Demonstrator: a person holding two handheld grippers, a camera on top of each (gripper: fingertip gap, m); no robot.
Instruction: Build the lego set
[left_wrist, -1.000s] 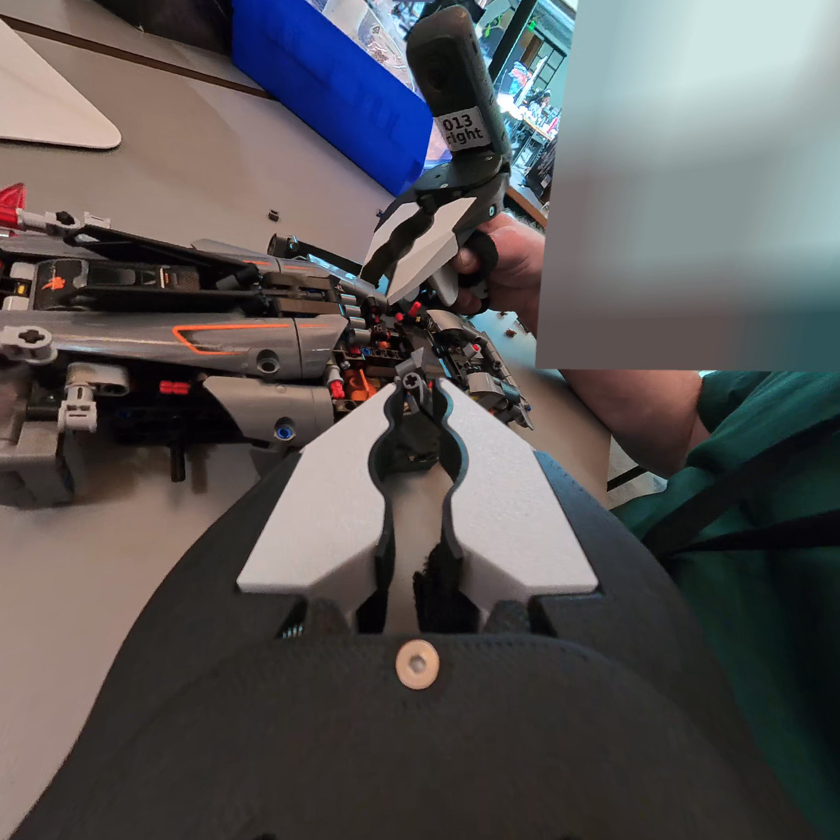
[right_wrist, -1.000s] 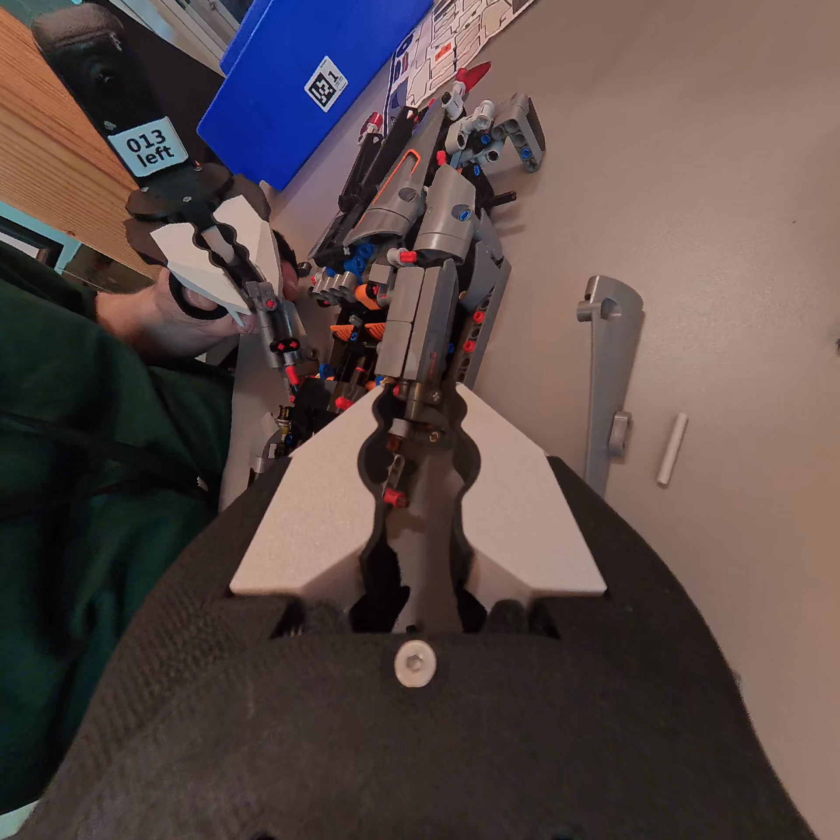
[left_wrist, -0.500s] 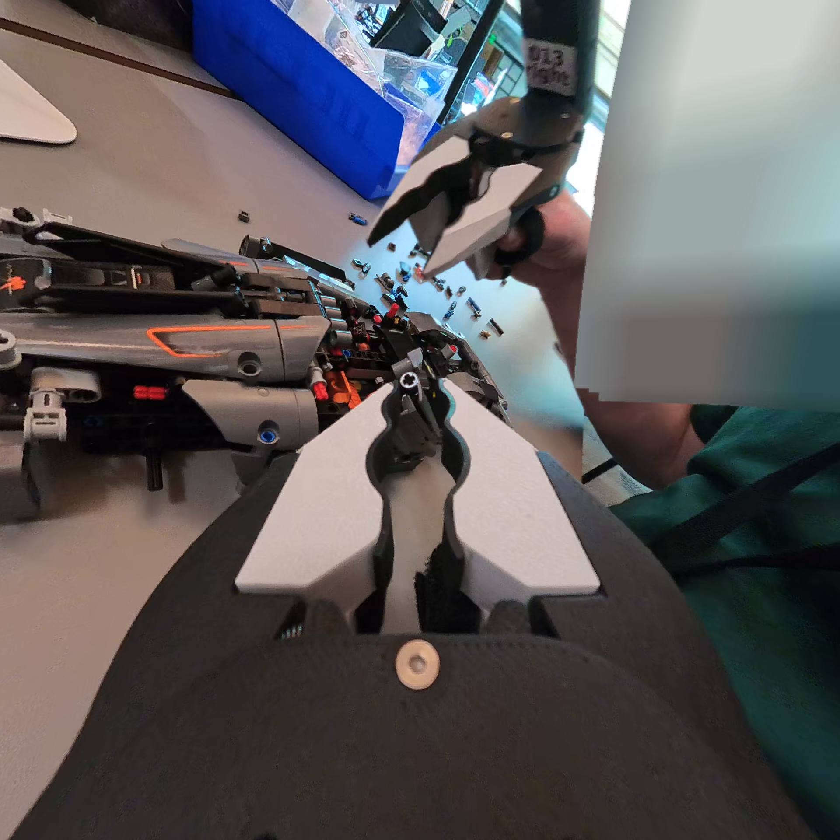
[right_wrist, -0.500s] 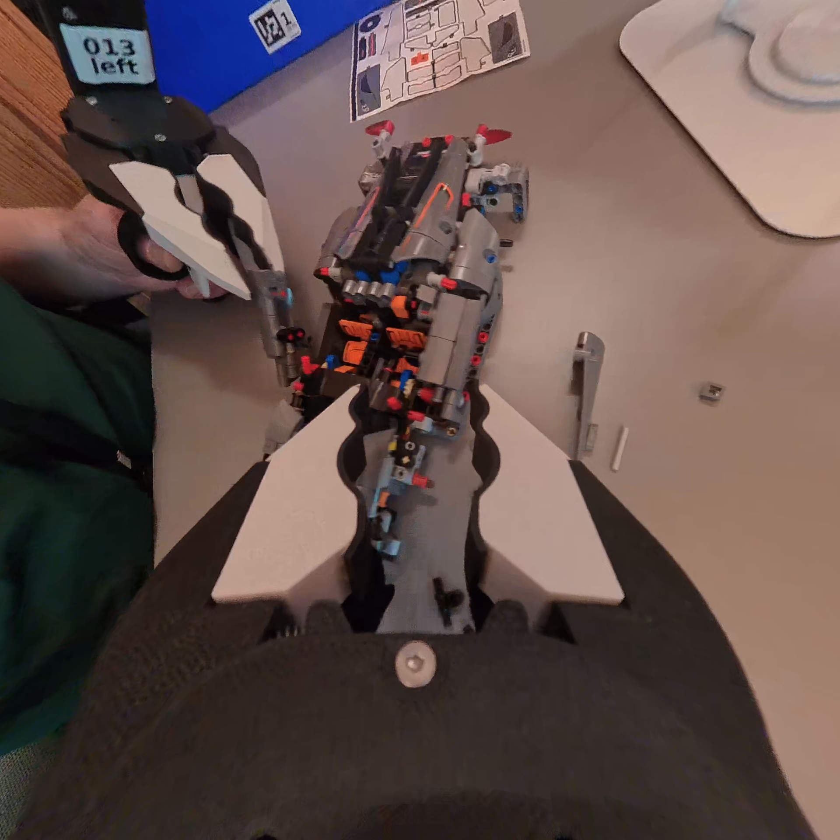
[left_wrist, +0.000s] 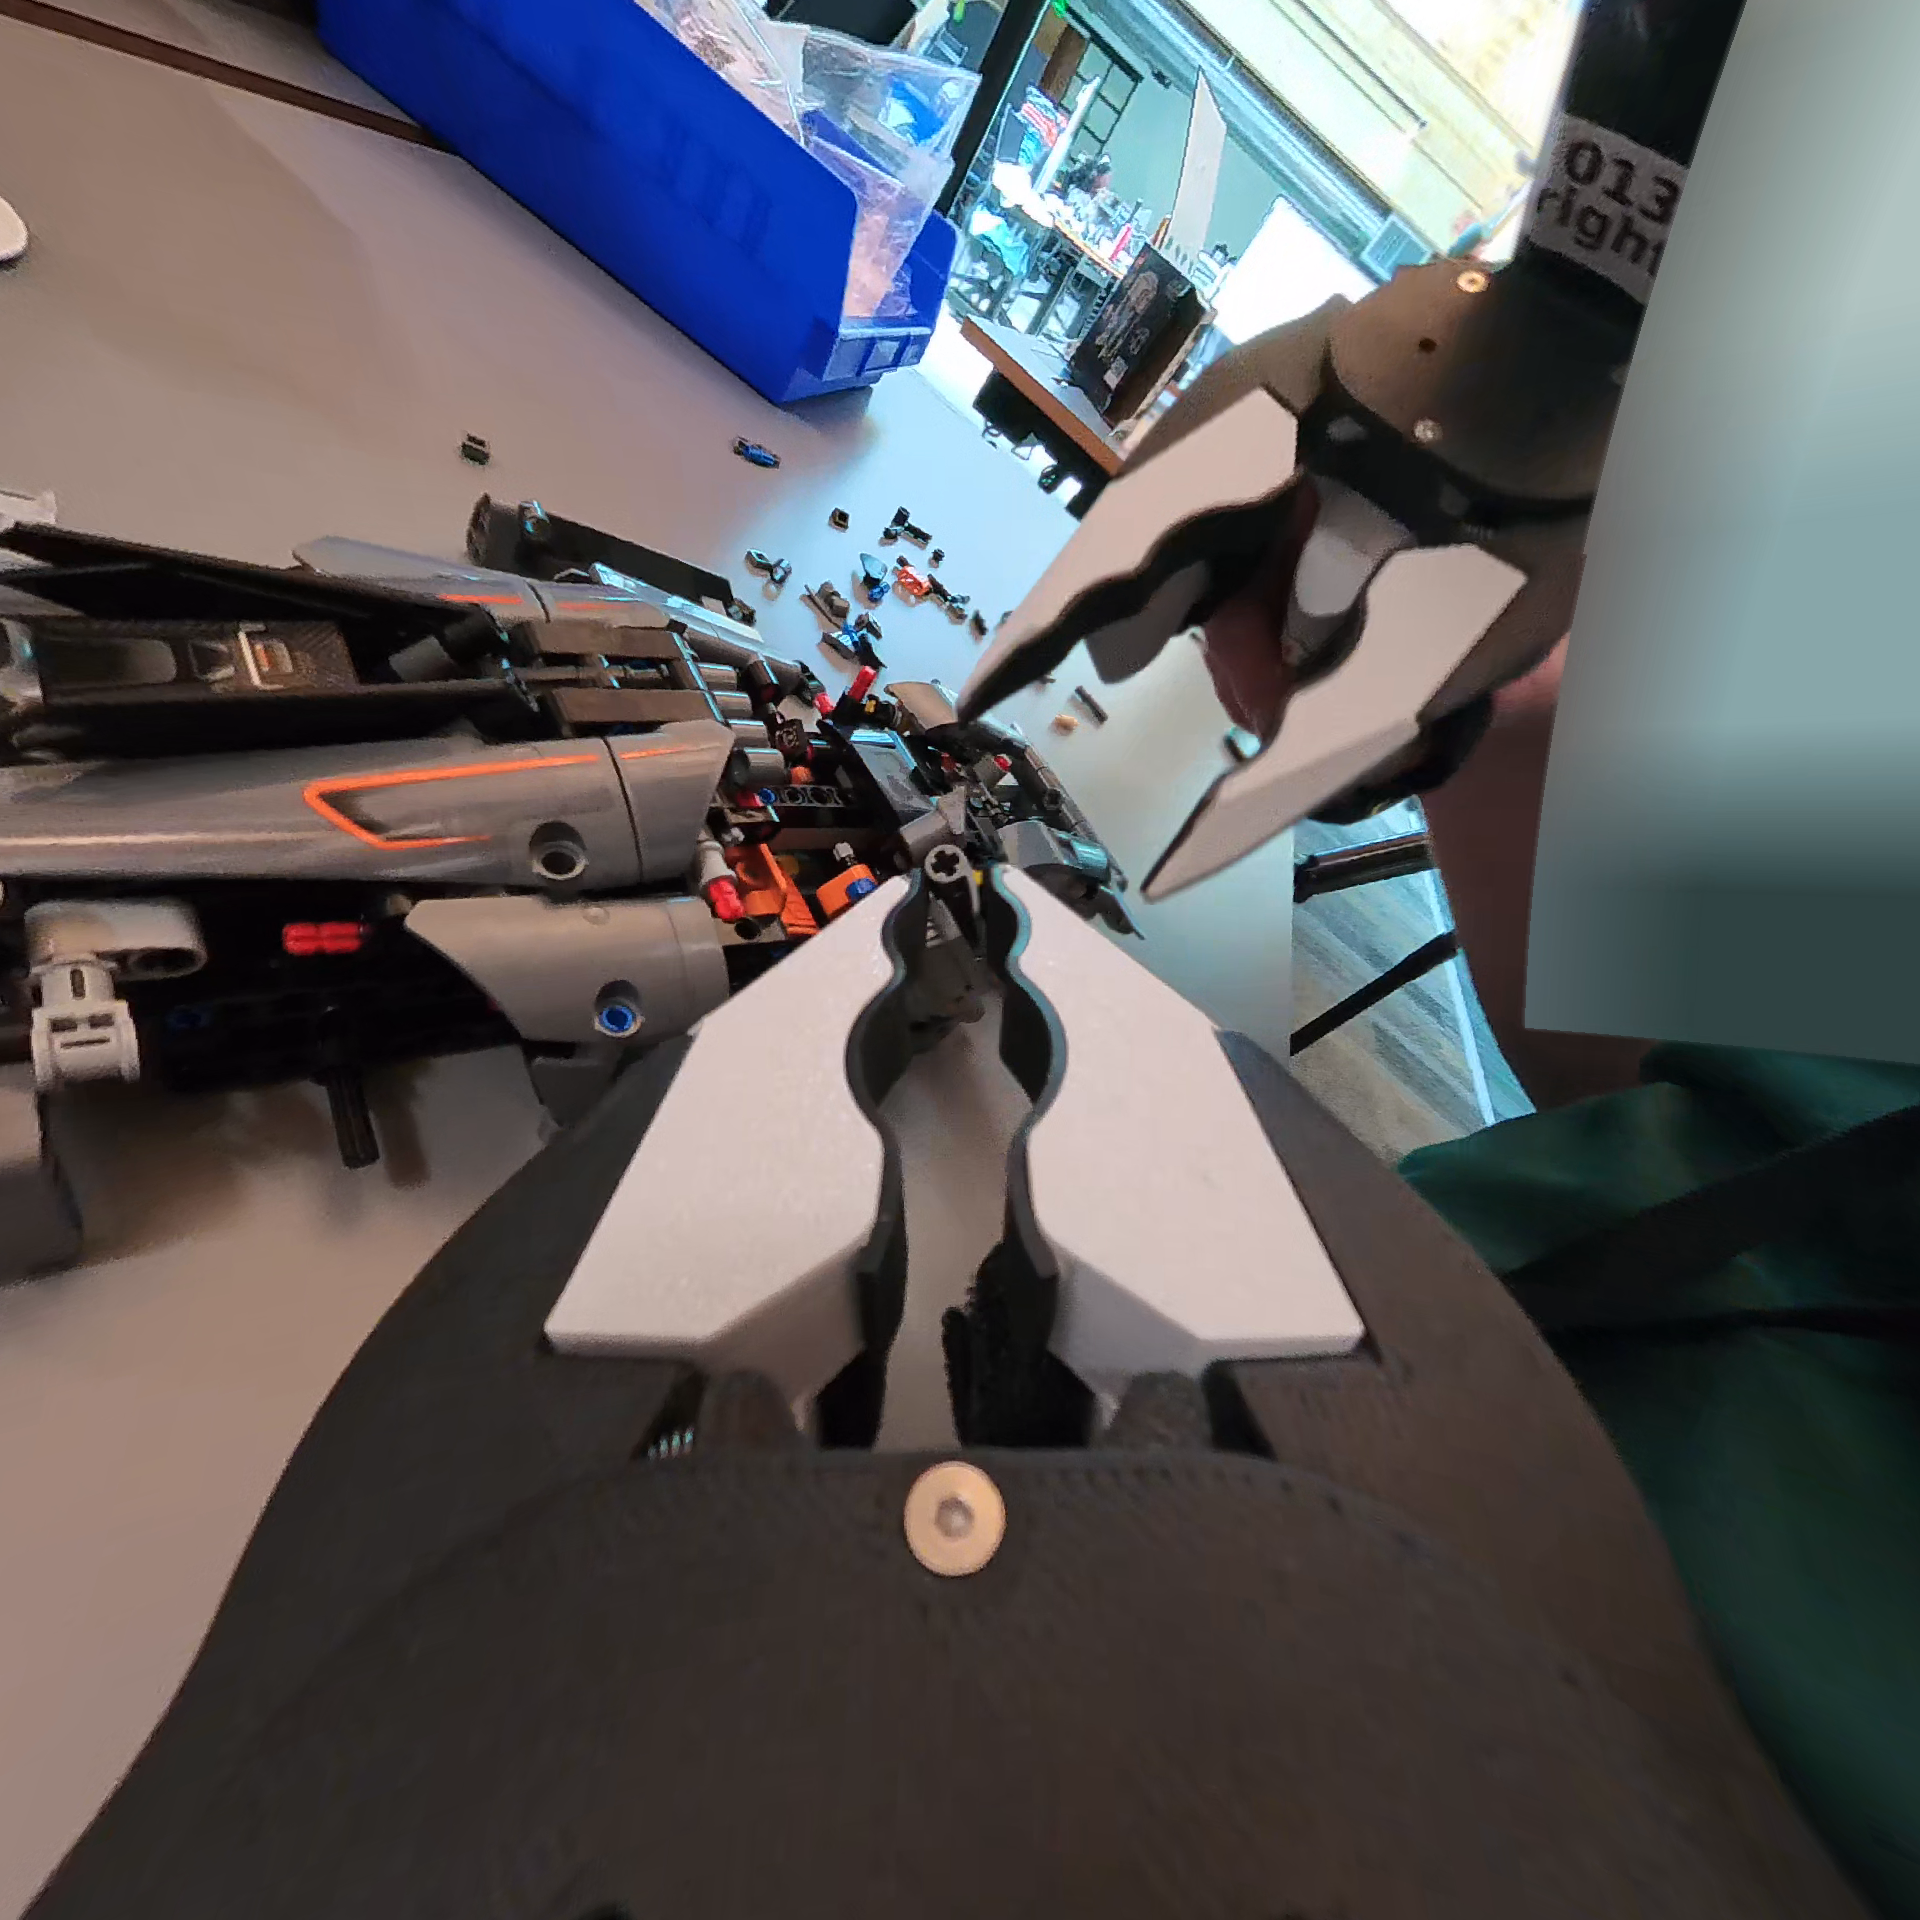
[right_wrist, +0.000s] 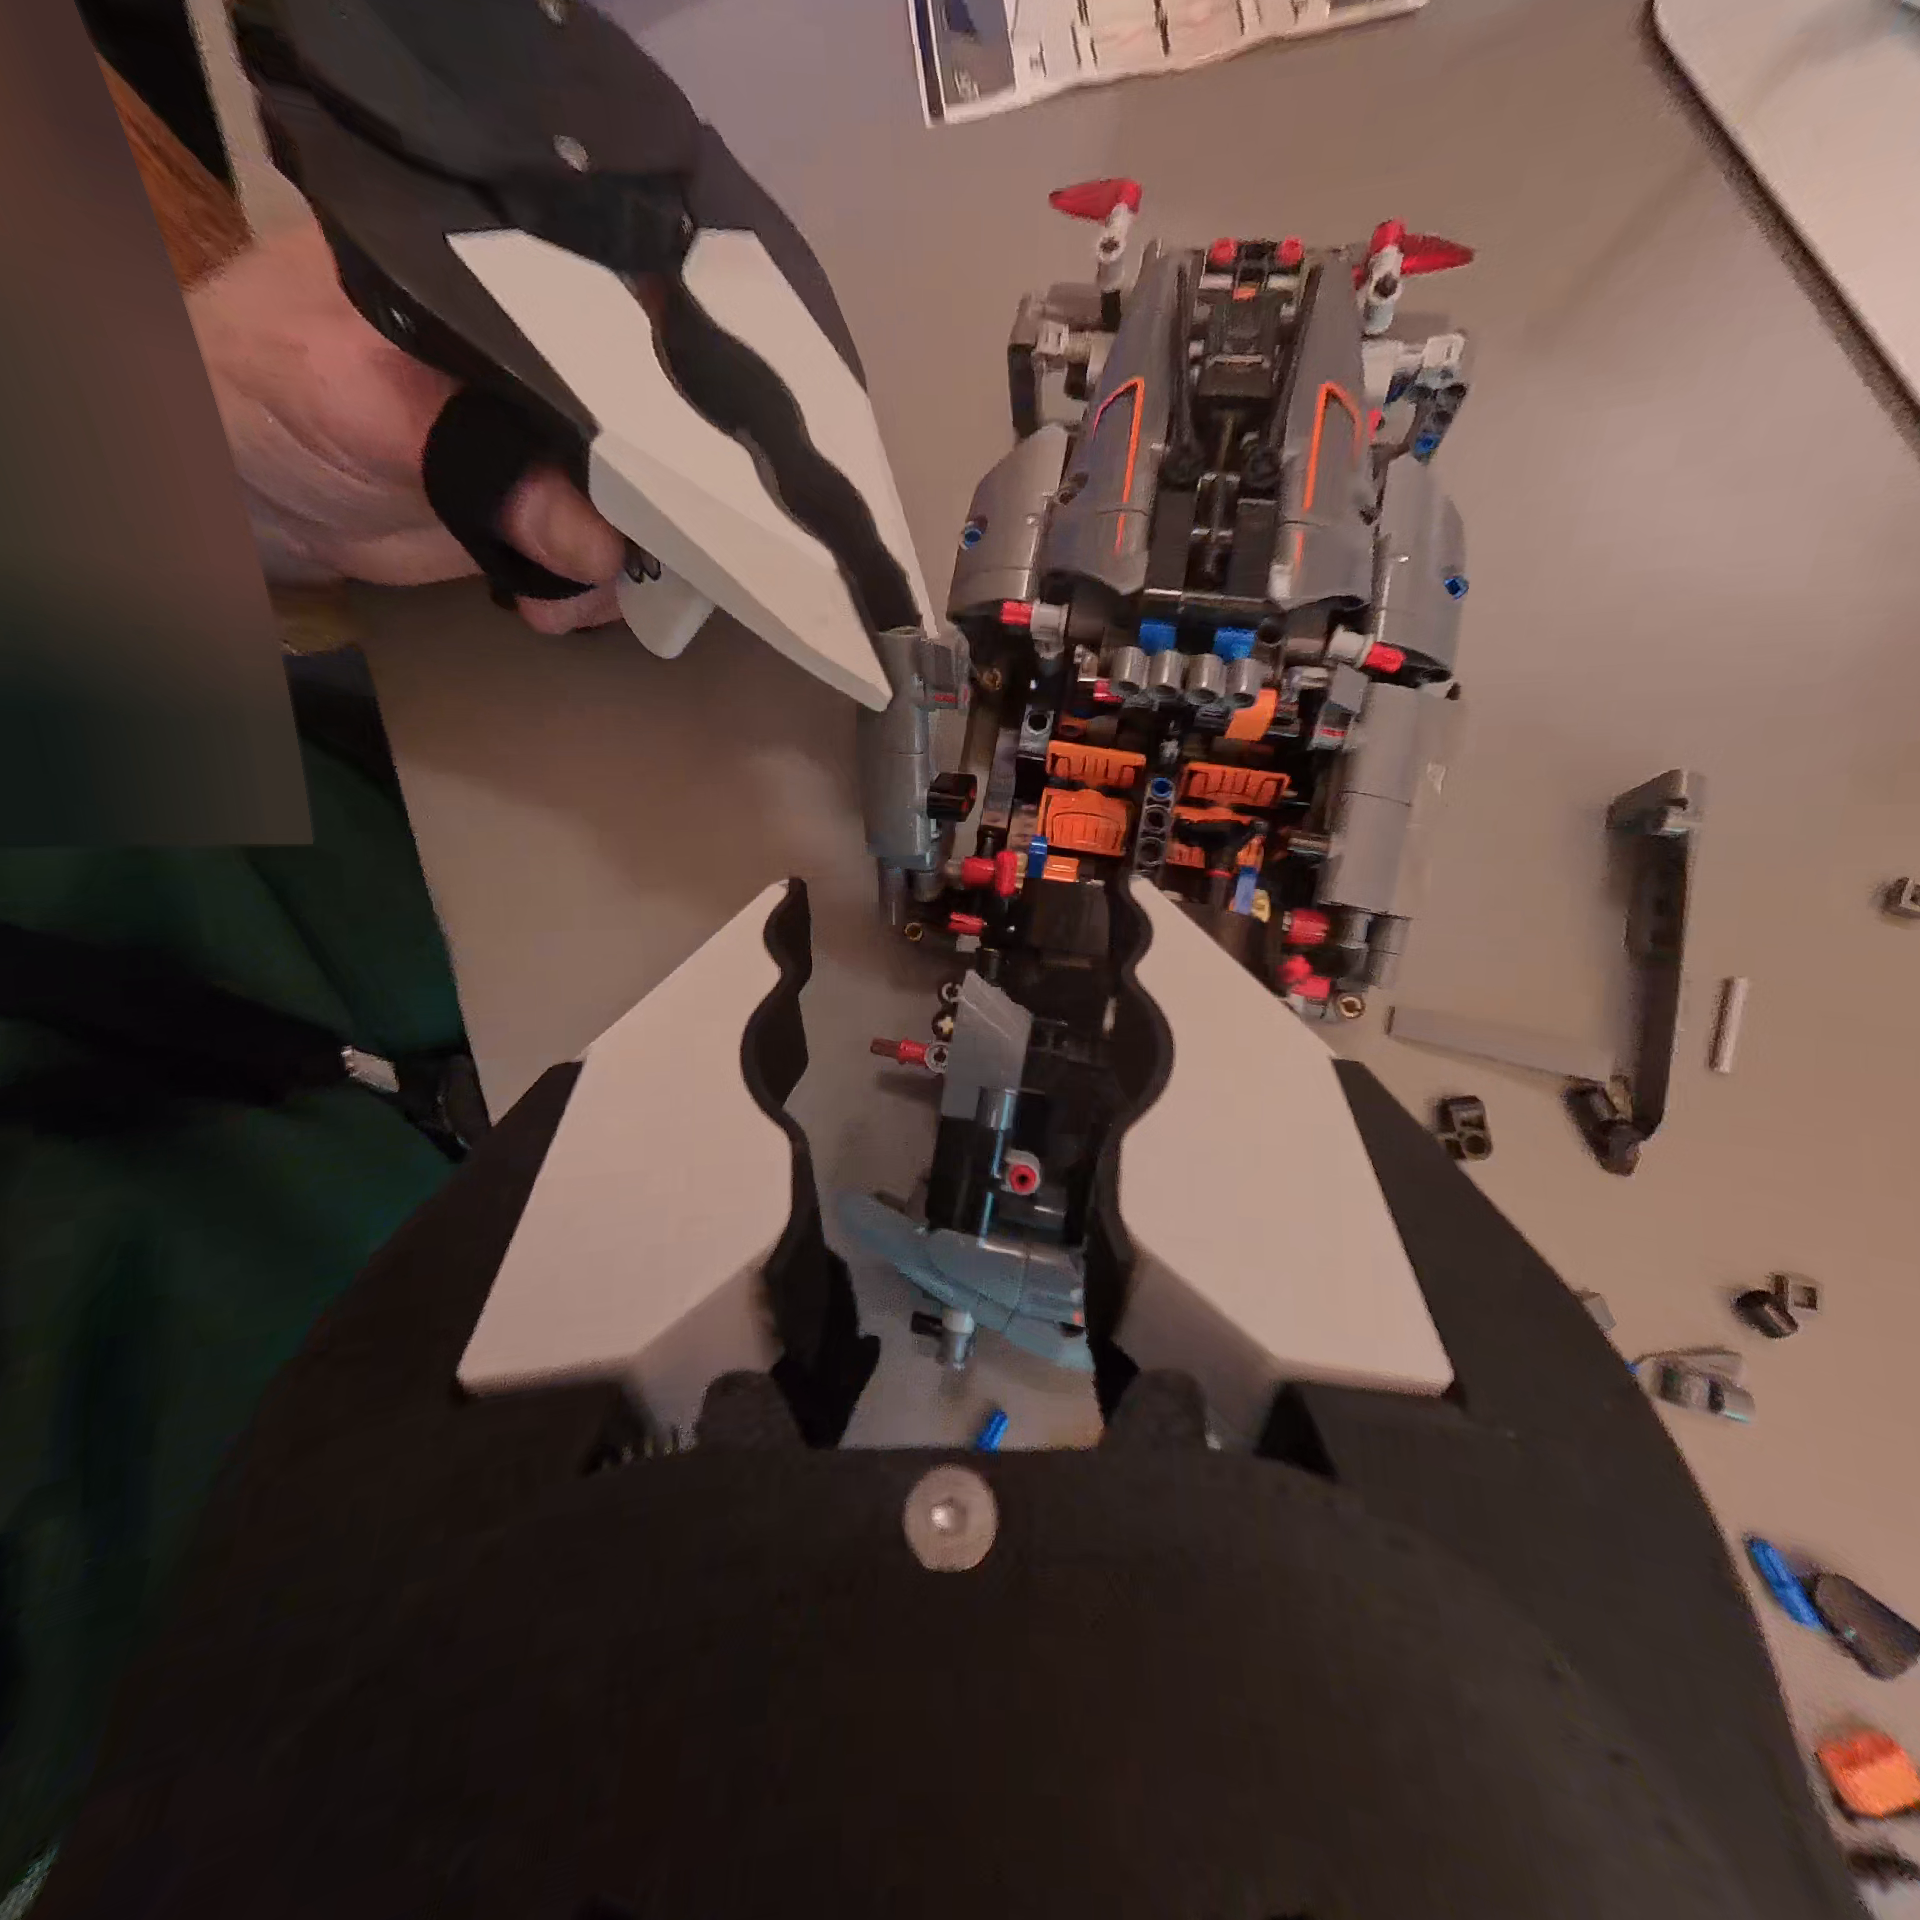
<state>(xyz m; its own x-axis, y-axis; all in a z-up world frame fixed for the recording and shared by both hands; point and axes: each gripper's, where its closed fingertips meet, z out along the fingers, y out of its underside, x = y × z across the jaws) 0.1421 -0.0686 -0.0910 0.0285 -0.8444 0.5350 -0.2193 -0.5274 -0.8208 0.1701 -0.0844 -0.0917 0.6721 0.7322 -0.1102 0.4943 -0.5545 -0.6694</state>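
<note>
Where gripped part half-hidden: left tongs (left_wrist: 951, 883) clamped on lego car (left_wrist: 436, 800), right tongs (right_wrist: 961, 914) agape.

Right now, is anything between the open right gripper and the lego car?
Nothing visible. The right gripper hangs open above the lego car front end, only air between. The left gripper grips a side piece, off to one side.

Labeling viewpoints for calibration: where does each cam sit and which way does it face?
Left wrist view: on the left gripper, low, looking along the lego car's side; shows its own fingers shut on a grey side piece, and the right gripper open in a hand.
Right wrist view: on the right gripper, above, looking down the car's length; own fingers open, left gripper at the car's side.
Shared: car, both grippers, grey table.
</note>
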